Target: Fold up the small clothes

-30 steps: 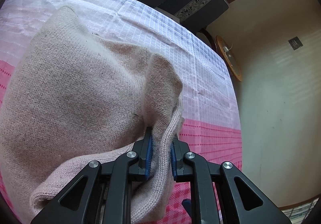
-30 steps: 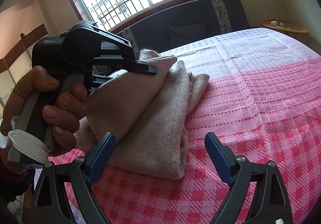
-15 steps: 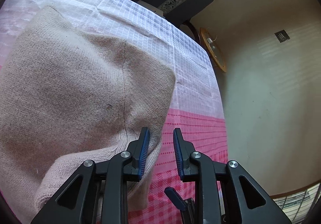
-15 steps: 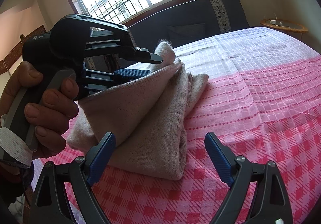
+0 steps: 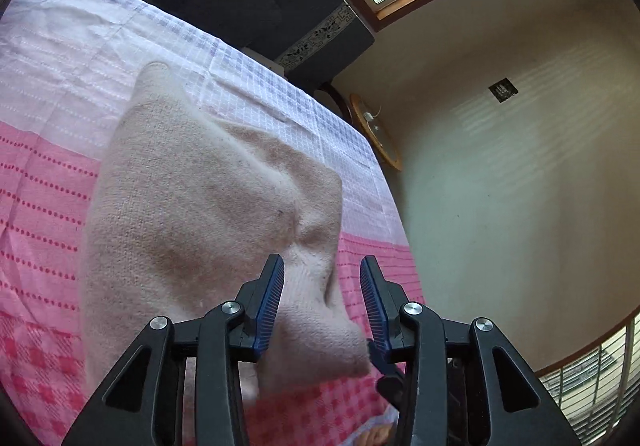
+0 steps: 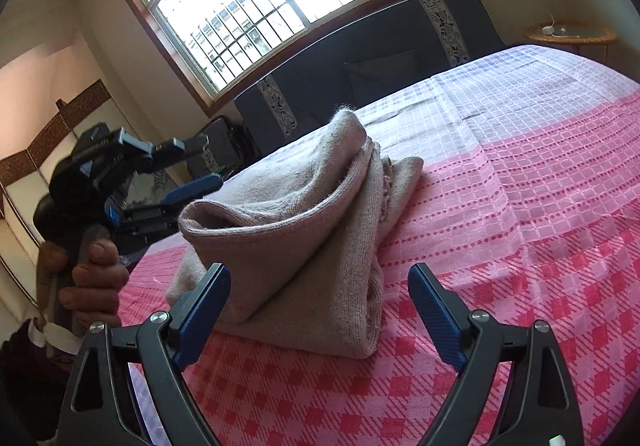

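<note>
One pink checked bedspread (image 6: 520,206) is seen across the bed, with the folded beige knit garment (image 6: 304,230) laid on it. Wide-parted, empty jaws are shown on the right gripper (image 6: 320,310), near the garment. The left gripper (image 5: 322,306) has just been opening, its pads clear of the knit.

Both grippers: black plastic linkage arms with silver pivot screws, ribbed blue pads (image 6: 202,310). Left hand (image 6: 90,278): white elastic strap at wrist.
</note>
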The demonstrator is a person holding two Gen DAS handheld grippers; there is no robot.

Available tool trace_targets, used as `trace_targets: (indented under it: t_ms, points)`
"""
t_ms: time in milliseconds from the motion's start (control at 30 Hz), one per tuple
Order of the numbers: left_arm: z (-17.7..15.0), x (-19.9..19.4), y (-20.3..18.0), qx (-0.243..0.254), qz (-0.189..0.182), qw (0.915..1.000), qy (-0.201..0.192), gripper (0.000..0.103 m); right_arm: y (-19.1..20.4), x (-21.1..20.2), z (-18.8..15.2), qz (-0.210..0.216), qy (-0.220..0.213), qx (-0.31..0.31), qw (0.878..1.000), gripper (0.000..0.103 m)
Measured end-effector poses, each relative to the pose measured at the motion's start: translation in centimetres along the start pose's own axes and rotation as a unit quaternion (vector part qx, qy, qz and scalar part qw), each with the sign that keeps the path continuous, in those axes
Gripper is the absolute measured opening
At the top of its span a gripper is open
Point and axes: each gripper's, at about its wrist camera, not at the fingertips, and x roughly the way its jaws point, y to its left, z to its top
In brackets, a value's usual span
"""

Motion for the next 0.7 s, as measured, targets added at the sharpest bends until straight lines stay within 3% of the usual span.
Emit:
trace_targets:
  t_ms: [133,300,433,600,700]
  points:
    - [-2.2,1.1,1.6,0.01,0.008,0.9999,0.007,0.04,-1.3,-0.6,1.9,0.053,-0.001,0.06,0.997,0.089]
    - [-5.8,5.0,-1.5,0.087,0.008,0.9951,0.046,0.04,-2.5,0.5,3.9,0.097,0.023,0.112,0.989,0.09]
    - [-7.7,7.7,-2.4,0.142,0.031,0.9876,0.059,0.04,-1.9,1.8,5.3,0.113,0.037,0.116,0.986,0.09]
    - [-7.3,4.5,-1.7,0.121,-0.047,0.9897,0.061,0.04,-0.8,4.3,6.7,0.11,0.068,0.106,0.986,0.09]
    - [-6.1,0.4,-0.9,0.123,-0.057,0.9907,0.015,0.044,-0.4,5.9,7.3,0.111,0.082,0.1,0.985,0.09]
